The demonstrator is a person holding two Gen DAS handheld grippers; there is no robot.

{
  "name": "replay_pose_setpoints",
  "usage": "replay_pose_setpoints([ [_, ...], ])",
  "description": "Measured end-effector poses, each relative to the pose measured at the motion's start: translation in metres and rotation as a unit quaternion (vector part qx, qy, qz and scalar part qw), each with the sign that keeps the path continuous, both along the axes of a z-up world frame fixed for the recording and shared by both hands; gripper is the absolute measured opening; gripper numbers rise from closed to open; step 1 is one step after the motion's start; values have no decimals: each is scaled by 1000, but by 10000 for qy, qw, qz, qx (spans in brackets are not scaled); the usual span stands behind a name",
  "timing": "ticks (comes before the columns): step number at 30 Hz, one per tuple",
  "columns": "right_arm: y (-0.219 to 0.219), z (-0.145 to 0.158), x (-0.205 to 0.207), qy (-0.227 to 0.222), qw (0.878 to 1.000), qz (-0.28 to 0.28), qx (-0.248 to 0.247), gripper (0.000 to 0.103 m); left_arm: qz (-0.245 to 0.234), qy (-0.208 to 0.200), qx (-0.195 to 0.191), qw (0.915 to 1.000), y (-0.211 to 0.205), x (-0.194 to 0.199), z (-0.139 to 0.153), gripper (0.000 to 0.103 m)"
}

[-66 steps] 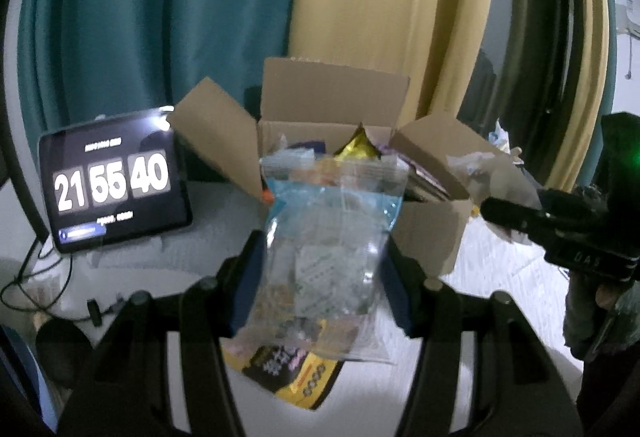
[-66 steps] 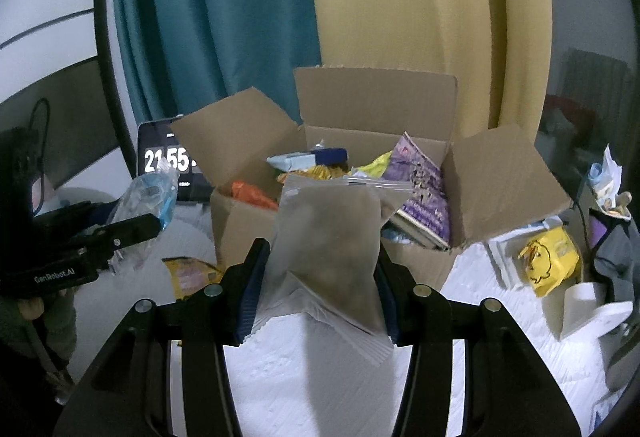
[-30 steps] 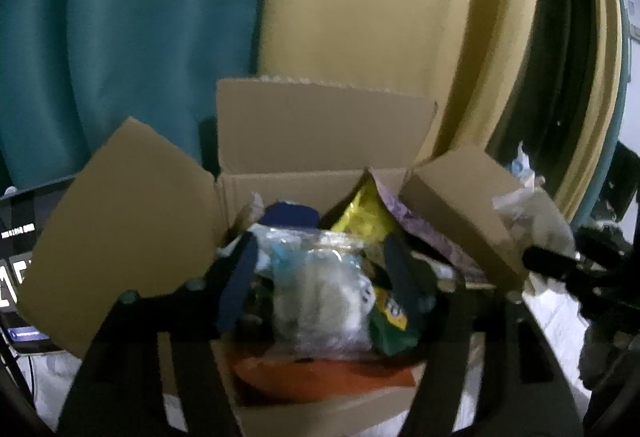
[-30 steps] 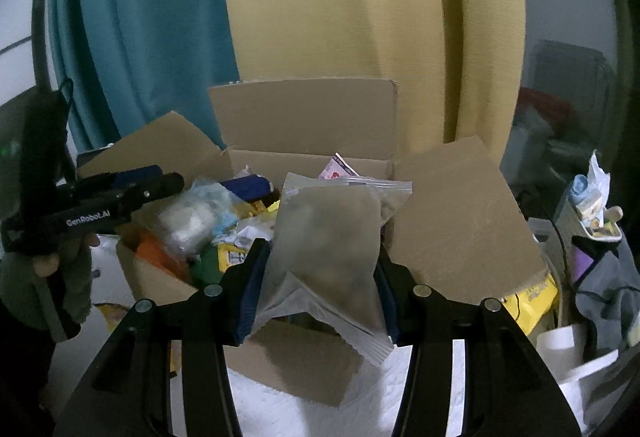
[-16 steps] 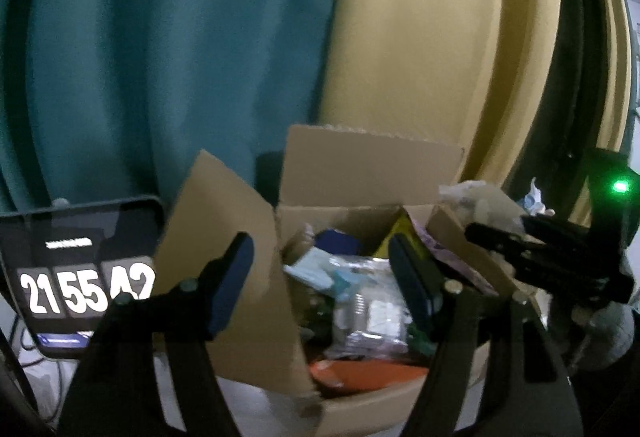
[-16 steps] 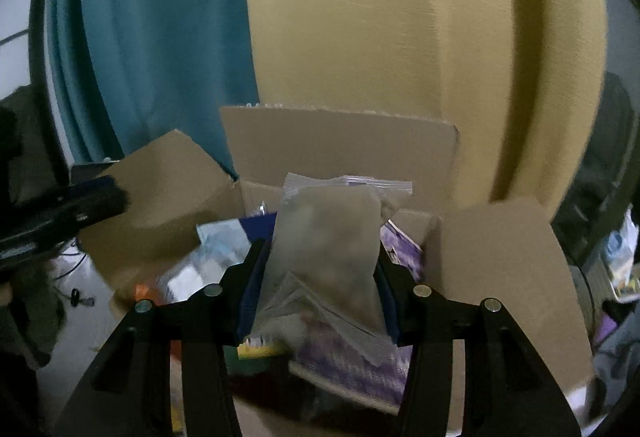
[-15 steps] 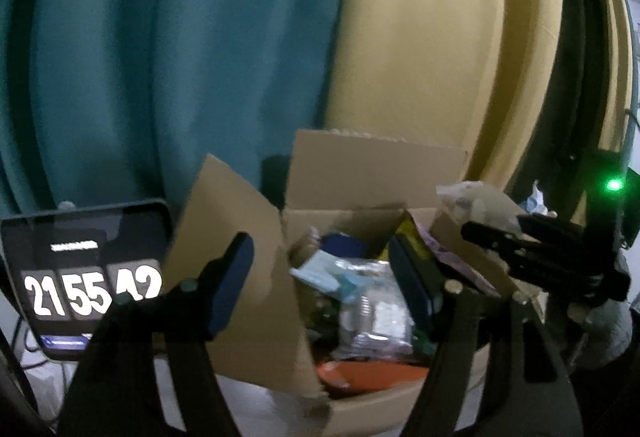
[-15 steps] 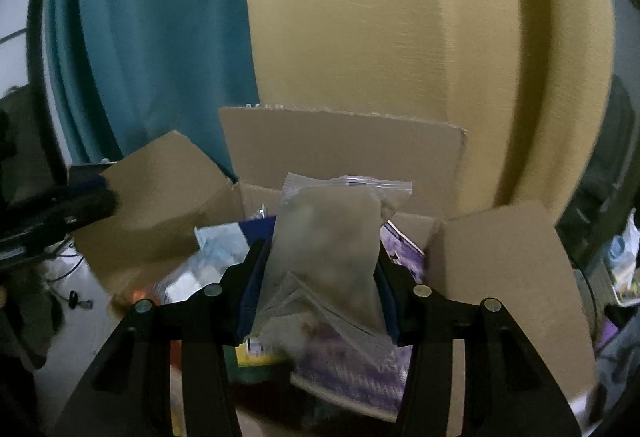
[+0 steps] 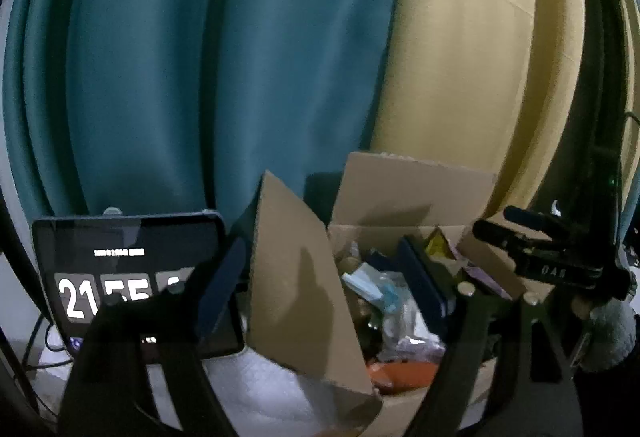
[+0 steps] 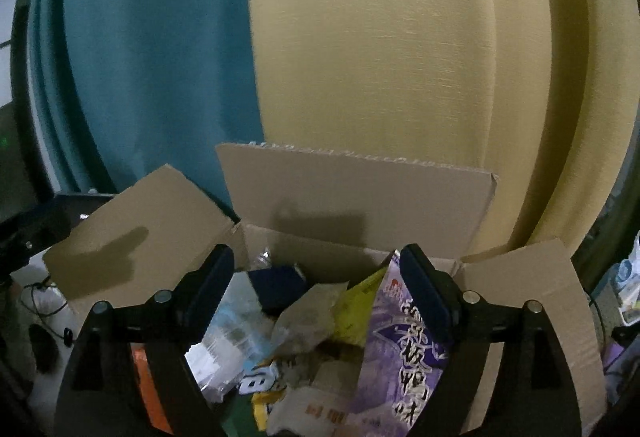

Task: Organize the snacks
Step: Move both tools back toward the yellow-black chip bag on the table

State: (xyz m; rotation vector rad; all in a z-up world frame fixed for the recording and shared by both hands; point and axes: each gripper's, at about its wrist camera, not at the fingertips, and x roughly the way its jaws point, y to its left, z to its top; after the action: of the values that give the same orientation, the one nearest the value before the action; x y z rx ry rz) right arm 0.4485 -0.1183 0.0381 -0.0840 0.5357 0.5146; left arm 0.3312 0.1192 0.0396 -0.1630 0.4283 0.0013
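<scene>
My right tongs (image 10: 316, 293) hover over an open cardboard box (image 10: 356, 205), their jaws spreading apart with nothing pinched between them; the snacks lie loose below. My left tongs (image 9: 320, 277) hang to the left of the same box, jaws also widening and empty, one finger in front of a tablet clock (image 9: 132, 277) and the other over the box's contents. The snacks sit heaped inside the box: a purple foil bag (image 10: 404, 365) at the right printed with large white characters I cannot read, a yellow packet (image 10: 360, 305) behind it, a crumpled clear zip bag (image 10: 308, 317) in the middle, a pale blue-tinted clear bag (image 10: 232, 333) at the left, an orange packet (image 10: 148, 385) at the near left, and a dark blue box (image 10: 276, 289) at the far side. I judge these bags light, soft and slippery, crackly film that slides and buckles; the best hold is probably a flat sealed edge or zip strip, not the puffy middle, and crisp contents could crush. The clock shows "21" and part of "55"; the remaining digits are hidden. The right tongs' side, seen from the left, reads something like "DAS". Teal and yellow curtains hang behind the desk.
</scene>
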Motion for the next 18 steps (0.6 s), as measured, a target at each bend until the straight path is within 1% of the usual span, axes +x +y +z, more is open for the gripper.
replay_pose_setpoints([
  [10, -1, 1, -49, 60, 9998, 170, -81, 87, -125, -51, 0, 9999, -15, -36, 6, 81],
  [18, 0, 0, -84, 78, 9996, 272, -72, 87, -133, -17, -6, 9999, -19, -66, 3, 81],
])
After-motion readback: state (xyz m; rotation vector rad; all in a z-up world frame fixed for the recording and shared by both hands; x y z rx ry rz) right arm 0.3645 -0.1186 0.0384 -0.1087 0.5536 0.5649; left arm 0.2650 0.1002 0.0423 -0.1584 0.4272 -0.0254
